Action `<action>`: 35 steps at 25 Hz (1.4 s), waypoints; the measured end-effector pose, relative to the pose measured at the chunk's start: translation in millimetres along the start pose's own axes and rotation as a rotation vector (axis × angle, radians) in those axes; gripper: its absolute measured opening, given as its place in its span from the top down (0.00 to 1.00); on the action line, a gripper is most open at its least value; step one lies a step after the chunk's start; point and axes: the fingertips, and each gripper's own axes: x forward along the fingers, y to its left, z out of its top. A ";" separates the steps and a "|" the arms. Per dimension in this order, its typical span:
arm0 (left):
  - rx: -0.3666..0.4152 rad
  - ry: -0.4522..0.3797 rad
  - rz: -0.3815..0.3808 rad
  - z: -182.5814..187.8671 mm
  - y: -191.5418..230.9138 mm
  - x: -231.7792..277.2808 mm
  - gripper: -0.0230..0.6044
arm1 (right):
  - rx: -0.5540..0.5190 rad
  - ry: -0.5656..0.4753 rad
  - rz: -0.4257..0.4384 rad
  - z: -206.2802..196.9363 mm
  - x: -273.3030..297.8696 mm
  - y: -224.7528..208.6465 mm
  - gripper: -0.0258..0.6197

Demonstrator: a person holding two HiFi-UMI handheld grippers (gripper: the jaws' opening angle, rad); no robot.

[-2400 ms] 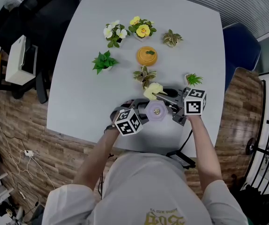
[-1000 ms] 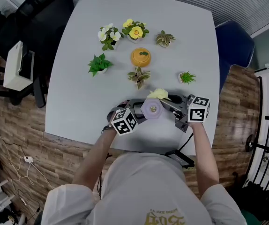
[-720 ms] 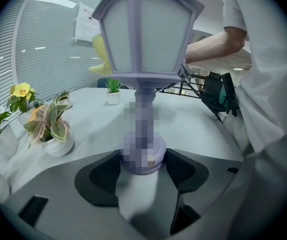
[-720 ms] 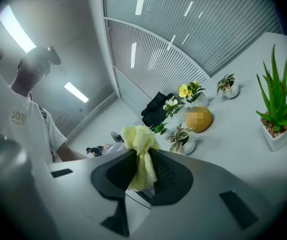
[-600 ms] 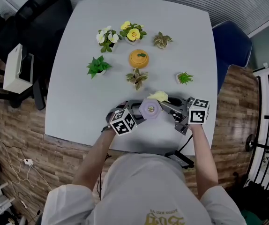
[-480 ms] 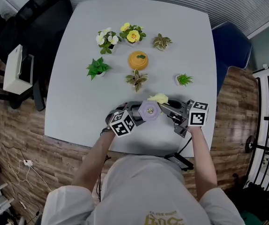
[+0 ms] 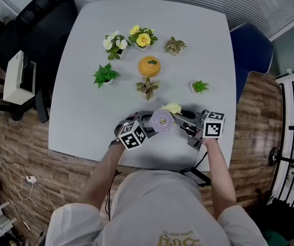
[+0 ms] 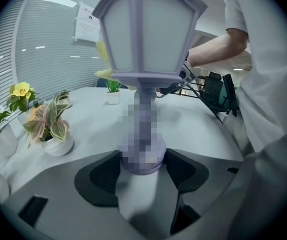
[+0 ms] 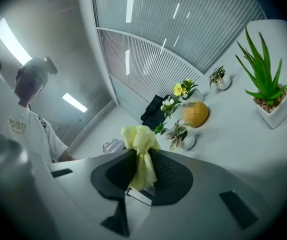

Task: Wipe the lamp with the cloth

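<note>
Lamp [image 7: 162, 121] is upright over the near edge of the table [image 7: 96, 117], its base clamped between the jaws of the left gripper [image 8: 142, 168]. The yellow cloth [image 7: 171, 107], which was at the far side of the lamp's head 2.4 s ago, now lies at its far-right side. It is pinched tight in the right gripper [image 9: 143, 171].

White table [image 7: 96, 132], wood floor [image 7: 29, 152], blue chair [image 7: 250, 50]
</note>
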 end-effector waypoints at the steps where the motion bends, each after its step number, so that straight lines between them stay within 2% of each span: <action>1: 0.000 0.000 0.000 -0.2 0.2 0.2 0.49 | 0.000 0.000 -0.005 -0.4 -0.1 -1.2 0.83; 12: -0.001 0.002 -0.001 -0.5 0.5 0.8 0.49 | 0.025 -0.028 -0.024 -1.9 -0.7 -4.7 0.83; 35: -0.014 0.013 -0.008 -1.2 0.1 0.8 0.49 | 0.047 -0.123 -0.035 -4.1 -21.2 15.4 0.83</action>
